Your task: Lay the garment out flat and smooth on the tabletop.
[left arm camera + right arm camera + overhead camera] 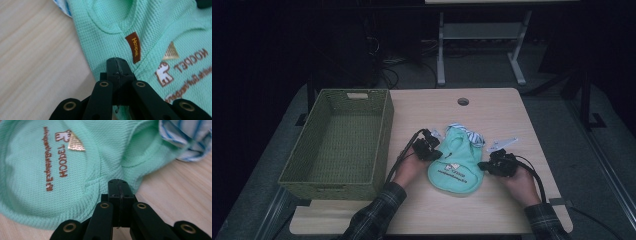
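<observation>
My left gripper (117,65) is right under the lens, jaws clenched tight together at the edge of the green shirt (155,32); whether a fold of cloth is nipped between them I can't tell. A brown tag (133,47) sits just beyond the tips. My right gripper (119,186) is the same story: jaws pressed together at the shirt's other side, by the armhole seam, and I can't say if fabric is caught.

From the high view, the left gripper (428,146) and right gripper (498,162) flank the shirt (456,162), which lies flat on the table (502,107), a striped piece (468,133) poking out at its far end. The basket (384,125) stands to the left, nothing in it.

My read: this is early going. The shirt is on the table, well apart from the basket's inside; lifting or folding it and moving it are all left.

Count: one shirt, one basket, two grippers.
</observation>
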{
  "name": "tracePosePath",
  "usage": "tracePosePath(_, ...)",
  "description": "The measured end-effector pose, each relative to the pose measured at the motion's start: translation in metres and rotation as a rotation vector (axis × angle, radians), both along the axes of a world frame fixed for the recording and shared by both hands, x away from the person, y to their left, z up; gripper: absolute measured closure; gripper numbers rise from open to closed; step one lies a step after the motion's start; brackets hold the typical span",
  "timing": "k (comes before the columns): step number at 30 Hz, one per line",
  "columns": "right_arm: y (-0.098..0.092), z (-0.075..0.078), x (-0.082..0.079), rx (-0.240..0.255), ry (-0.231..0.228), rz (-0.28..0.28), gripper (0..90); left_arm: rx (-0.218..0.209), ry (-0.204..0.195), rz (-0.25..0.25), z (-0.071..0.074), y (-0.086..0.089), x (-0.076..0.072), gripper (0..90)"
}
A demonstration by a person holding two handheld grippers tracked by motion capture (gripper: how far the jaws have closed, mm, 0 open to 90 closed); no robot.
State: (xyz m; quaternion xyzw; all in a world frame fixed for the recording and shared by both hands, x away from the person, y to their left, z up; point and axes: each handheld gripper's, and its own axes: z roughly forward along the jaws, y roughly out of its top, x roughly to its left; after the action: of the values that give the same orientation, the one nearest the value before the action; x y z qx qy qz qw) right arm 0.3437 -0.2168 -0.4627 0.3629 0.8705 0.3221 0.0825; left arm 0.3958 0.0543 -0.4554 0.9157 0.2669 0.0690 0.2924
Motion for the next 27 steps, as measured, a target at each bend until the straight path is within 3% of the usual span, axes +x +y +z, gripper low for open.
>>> tracePosePath(8, -0.005, 0.000, -0.003, 0.005, 0.008, 0.003, 90.0, -0.007, 0.020, -0.038, 0.000, 0.005, -0.033, 89.6)
tracePosePath(13, -0.006, 0.001, -0.006, 0.021, 0.021, 0.019, 89.9, -0.007, 0.006, -0.045, 0.000, 0.006, -0.040, 89.6)
tracePosePath(15, -0.007, 0.004, -0.005, 0.022, -0.005, 0.020, 89.9, -0.007, 0.005, -0.044, 0.000, 0.006, -0.040, 89.7)
tracePosePath(17, -0.010, 0.010, 0.004, 0.057, -0.021, -0.008, 89.9, -0.007, 0.004, -0.043, 0.000, 0.006, -0.040, 89.7)
tracePosePath(23, -0.008, 0.012, 0.032, 0.062, -0.023, -0.049, 89.9, -0.022, 0.011, -0.041, -0.001, 0.007, -0.040, 89.7)
tracePosePath(25, -0.004, 0.008, 0.049, 0.071, -0.008, -0.070, 89.9, -0.024, 0.015, -0.042, -0.001, 0.008, -0.039, 89.7)
tracePosePath(27, -0.002, 0.007, 0.054, 0.075, -0.011, -0.074, 89.9, -0.024, 0.015, -0.044, -0.001, 0.008, -0.039, 89.7)
